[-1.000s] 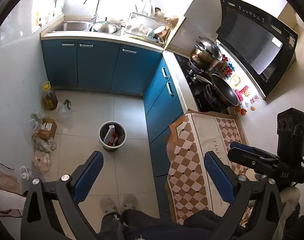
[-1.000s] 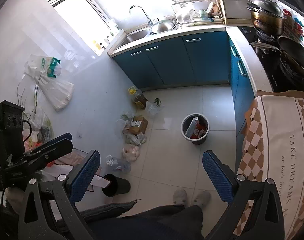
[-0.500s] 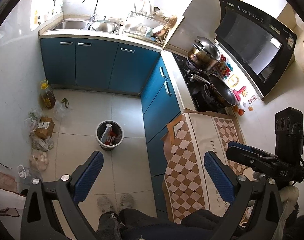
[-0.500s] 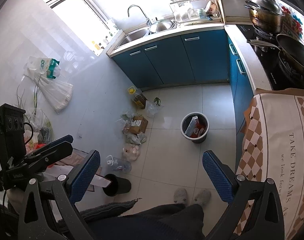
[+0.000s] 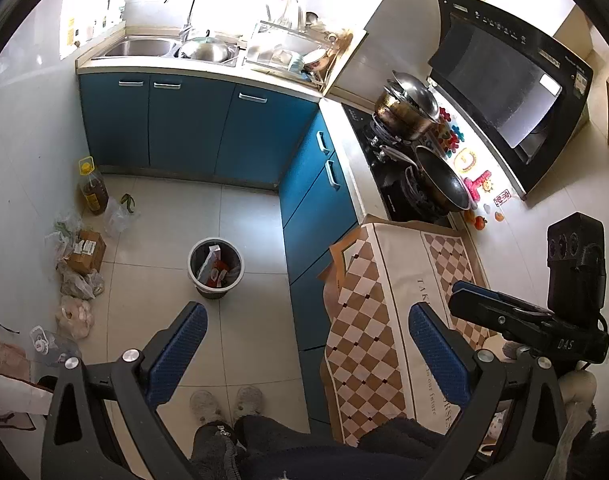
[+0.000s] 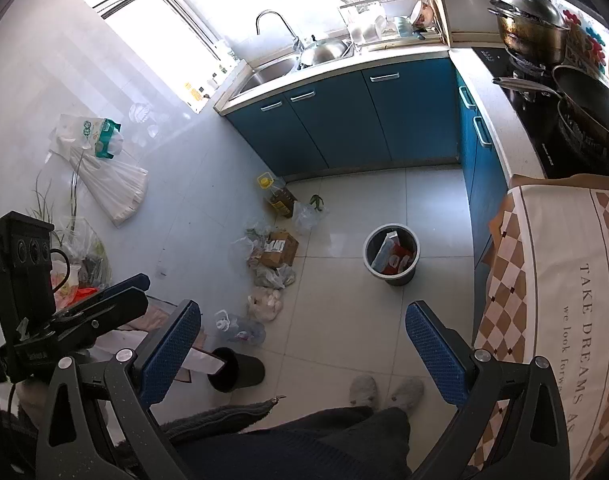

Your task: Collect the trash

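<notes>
Left tool (image 5: 304,344): held high above the kitchen floor, looking steeply down; its blue-padded fingers (image 5: 176,350) are spread wide with nothing between them.
Right tool (image 6: 302,344): held at much the same height just right of the left one, also tipped down at the floor; fingers (image 6: 434,354) spread wide, holding nothing.
Person: grey slippers (image 5: 226,402) and dark trousers show at the near edge, between the two tools.
Trash bin (image 5: 215,266): a round grey bin standing upright on the floor tiles ahead of the slippers, near the blue cabinets (image 5: 192,124); a white carton and red wrappers lie inside it.
Loose trash (image 6: 270,268): plastic bags and a small cardboard box (image 6: 279,249) lie in a row along the left wall, with an oil bottle (image 6: 278,196) at the far end and a clear plastic bottle (image 6: 238,328) at the near end.
Black cup (image 6: 236,368): on its side on the floor, near left, just beside the clear bottle.
Surface (image 5: 388,320): to the right, covered by a checked cloth.
Change in the last second: both tools have drifted only slightly; the bin sits a little farther left and lower in the left view, and both tools stay spread as before.
</notes>
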A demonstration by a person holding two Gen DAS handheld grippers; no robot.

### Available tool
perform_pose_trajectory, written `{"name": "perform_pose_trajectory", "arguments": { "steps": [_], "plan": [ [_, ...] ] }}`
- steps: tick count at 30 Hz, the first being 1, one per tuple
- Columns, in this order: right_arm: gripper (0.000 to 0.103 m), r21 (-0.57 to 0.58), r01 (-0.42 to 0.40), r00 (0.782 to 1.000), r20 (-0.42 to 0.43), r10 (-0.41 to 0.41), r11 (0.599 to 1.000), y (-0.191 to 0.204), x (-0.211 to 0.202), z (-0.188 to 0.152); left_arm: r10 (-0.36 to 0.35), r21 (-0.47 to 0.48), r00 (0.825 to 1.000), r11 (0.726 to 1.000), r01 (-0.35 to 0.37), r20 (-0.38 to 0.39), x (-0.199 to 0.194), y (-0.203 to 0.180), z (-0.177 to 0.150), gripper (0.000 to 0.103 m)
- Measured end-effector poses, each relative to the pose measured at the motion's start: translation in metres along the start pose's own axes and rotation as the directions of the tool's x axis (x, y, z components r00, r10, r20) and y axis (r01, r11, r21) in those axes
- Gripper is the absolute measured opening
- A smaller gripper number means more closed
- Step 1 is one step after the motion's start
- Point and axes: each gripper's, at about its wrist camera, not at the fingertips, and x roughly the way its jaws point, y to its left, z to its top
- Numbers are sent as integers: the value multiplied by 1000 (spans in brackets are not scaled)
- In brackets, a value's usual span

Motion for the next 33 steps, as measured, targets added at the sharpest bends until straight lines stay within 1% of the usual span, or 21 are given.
{"name": "perform_pose_trajectory", "arguments": {
  "steps": [12,23,33],
  "plan": [
    [103,2,-5,1000,0,5,1000,-3,-3,-3,-2,2,1000,1000,2,2,0,-2,-2,103],
    [103,18,3,1000,5,-4,1000,-7,-10,-4,-13,14,1000,1000,13,-6,4,-26,1,103],
    [103,23,6,1000,13,-6,1000,-14,-15,-3,-23,21,1000,1000,23,-9,2,-23,8,103]
  ]
}}
